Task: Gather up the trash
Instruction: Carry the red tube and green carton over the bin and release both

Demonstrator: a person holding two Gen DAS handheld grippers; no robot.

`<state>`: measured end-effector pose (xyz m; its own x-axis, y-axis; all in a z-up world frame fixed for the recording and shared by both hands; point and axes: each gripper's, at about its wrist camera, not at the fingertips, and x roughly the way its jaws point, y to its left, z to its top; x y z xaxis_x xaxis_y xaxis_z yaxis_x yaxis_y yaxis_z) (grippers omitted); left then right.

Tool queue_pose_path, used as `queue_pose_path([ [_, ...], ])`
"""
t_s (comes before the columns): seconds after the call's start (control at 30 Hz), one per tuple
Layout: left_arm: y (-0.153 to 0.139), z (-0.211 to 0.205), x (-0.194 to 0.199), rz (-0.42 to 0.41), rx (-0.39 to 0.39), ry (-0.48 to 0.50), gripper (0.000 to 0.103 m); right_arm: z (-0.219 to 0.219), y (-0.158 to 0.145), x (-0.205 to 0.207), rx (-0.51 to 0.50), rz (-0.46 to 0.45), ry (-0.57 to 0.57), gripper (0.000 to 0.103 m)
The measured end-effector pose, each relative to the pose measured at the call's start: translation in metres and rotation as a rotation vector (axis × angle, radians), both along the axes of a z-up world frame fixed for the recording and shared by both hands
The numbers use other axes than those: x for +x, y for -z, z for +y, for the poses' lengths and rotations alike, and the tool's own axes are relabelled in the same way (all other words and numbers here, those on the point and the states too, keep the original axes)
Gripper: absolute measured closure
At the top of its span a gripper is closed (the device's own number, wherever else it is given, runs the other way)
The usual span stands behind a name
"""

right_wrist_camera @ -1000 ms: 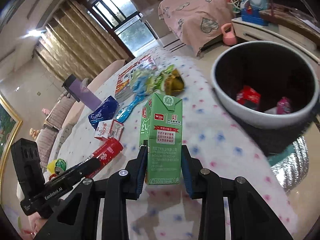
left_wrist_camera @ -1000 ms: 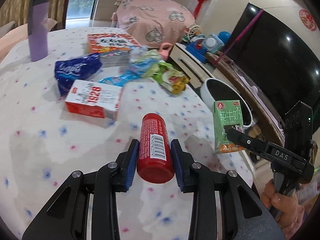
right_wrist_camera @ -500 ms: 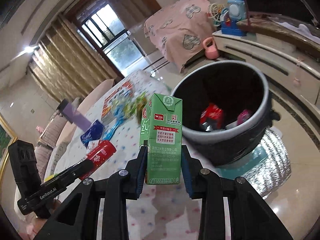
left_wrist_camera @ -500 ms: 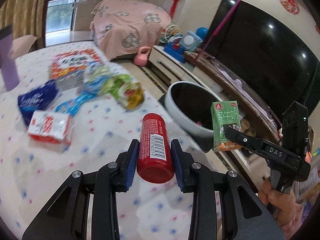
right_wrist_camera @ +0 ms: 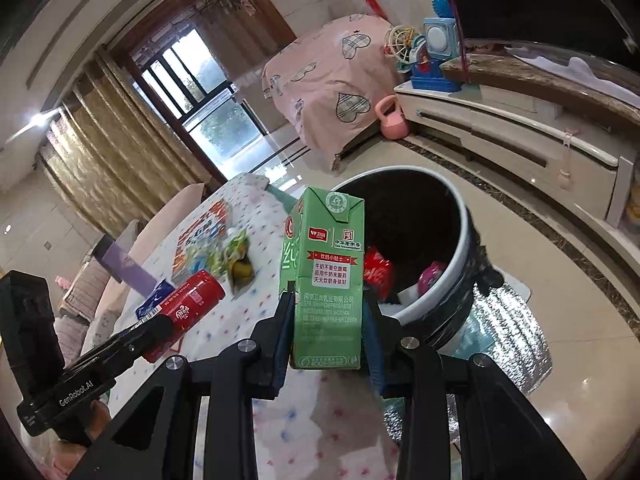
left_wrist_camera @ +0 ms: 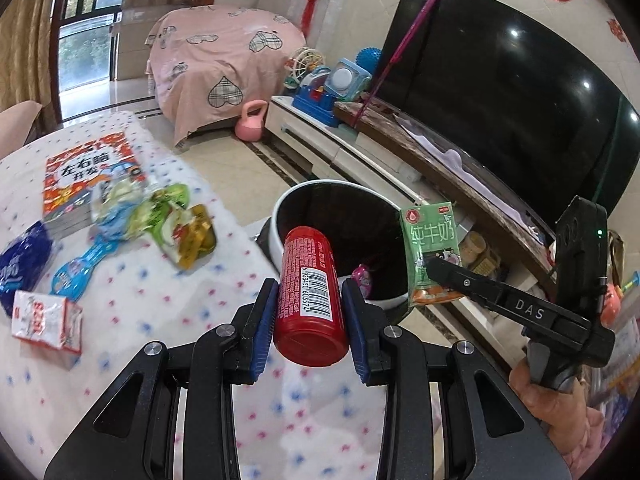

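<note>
My left gripper [left_wrist_camera: 310,300] is shut on a red can [left_wrist_camera: 310,292], held in the air near the table's right edge, just short of the trash bin [left_wrist_camera: 280,216]. My right gripper [right_wrist_camera: 328,312] is shut on a green milk carton [right_wrist_camera: 326,276], held upright beside the bin [right_wrist_camera: 460,264]. The bin is white-rimmed with a black liner and holds red and pink wrappers. In the left wrist view the carton [left_wrist_camera: 432,248] hangs over the bin's right rim. The can [right_wrist_camera: 188,304] shows at the left of the right wrist view.
On the dotted tablecloth [left_wrist_camera: 140,312] lie a red and white box [left_wrist_camera: 46,320], a blue pack [left_wrist_camera: 22,264], a blue wrapper [left_wrist_camera: 80,264], green and yellow snack bags [left_wrist_camera: 172,220] and a book [left_wrist_camera: 88,172]. A TV [left_wrist_camera: 500,120] on a low cabinet stands behind the bin.
Both grippers have carried their loads rightward off the table's middle toward the bin, which now fills more of both views. Both grips are unchanged.
</note>
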<state>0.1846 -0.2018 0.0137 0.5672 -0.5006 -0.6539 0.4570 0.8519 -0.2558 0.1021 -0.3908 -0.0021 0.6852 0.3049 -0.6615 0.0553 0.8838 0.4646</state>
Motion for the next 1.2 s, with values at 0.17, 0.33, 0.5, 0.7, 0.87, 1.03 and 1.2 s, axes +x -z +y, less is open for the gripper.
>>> queue_pose_path([
  [0.17, -0.001, -0.019, 0.011, -0.007, 0.014, 0.021, 0.072, -0.011, 0.003, 0.008, -0.016, 0.008, 0.016, 0.07],
  [0.33, 0.001, -0.036, 0.024, -0.006, 0.026, 0.037, 0.072, -0.021, 0.007, 0.021, -0.032, 0.022, 0.023, 0.07],
  [0.5, 0.006, -0.05, 0.036, 0.002, 0.042, 0.056, 0.072, -0.025, 0.009, 0.031, -0.054, 0.031, 0.023, 0.07],
  [0.7, 0.013, -0.063, 0.045, 0.008, 0.06, 0.08, 0.072, -0.03, 0.014, 0.041, -0.081, 0.048, 0.022, 0.07],
  [0.87, 0.021, -0.068, 0.054, 0.028, 0.07, 0.08, 0.072, -0.033, 0.02, 0.049, -0.1, 0.063, 0.021, 0.07],
  [1.03, 0.027, -0.071, 0.061, 0.063, 0.065, 0.083, 0.071, -0.033, 0.025, 0.056, -0.123, 0.082, 0.019, 0.07],
  [1.2, 0.025, -0.069, 0.059, 0.054, 0.068, 0.065, 0.048, -0.039, 0.031, 0.06, -0.119, 0.099, 0.033, 0.061],
])
